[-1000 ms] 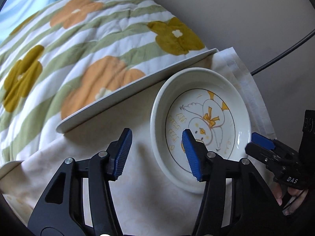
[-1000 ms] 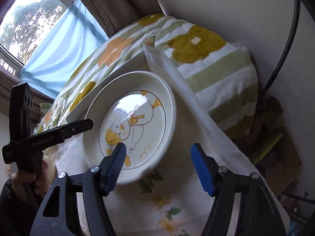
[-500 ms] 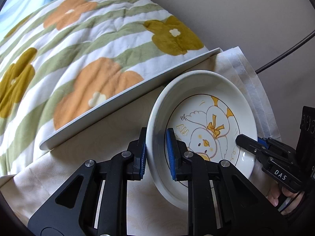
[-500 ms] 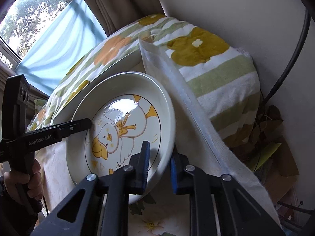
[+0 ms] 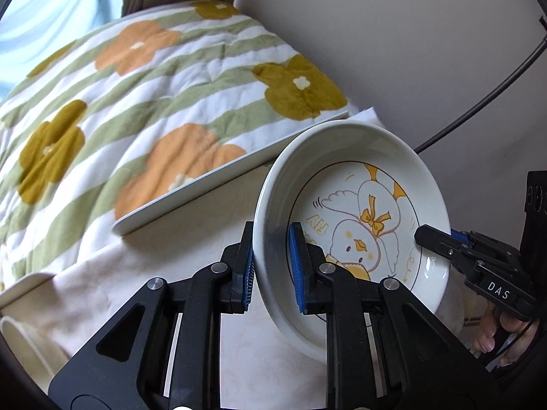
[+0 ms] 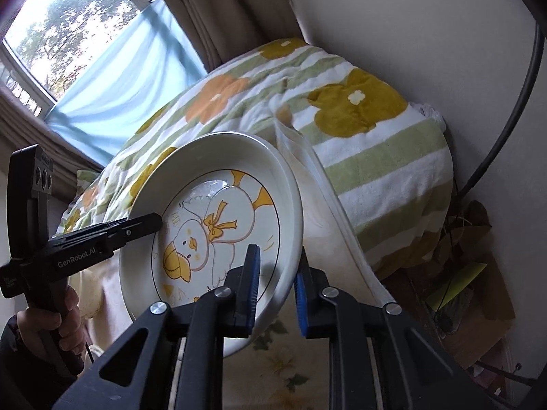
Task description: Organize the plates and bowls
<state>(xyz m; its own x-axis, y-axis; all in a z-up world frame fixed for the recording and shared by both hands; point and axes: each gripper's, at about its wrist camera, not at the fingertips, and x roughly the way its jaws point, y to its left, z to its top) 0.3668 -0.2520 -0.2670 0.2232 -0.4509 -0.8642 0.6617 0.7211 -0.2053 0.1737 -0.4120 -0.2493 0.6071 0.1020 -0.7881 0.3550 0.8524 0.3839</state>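
A white deep plate (image 5: 362, 177) with a yellow duck drawing is held tilted above the cloth-covered table; it also shows in the right wrist view (image 6: 218, 177). My left gripper (image 5: 271, 268) is shut on its left rim. My right gripper (image 6: 277, 290) is shut on its right rim. Each gripper shows in the other's view, the right one (image 5: 441, 242) at the plate's far rim and the left one (image 6: 136, 225) at the opposite rim.
A flat white tray edge (image 5: 218, 177) lies on the table under a flowered striped blanket (image 5: 136, 95). A pale dish rim (image 5: 20, 345) shows at lower left. A wall and black cable (image 5: 478, 102) stand behind; a window (image 6: 68, 51) and curtains are at left.
Both grippers went from open to shut on opposite rims of the duck plate, and the plate has risen and tilted up off the cloth.
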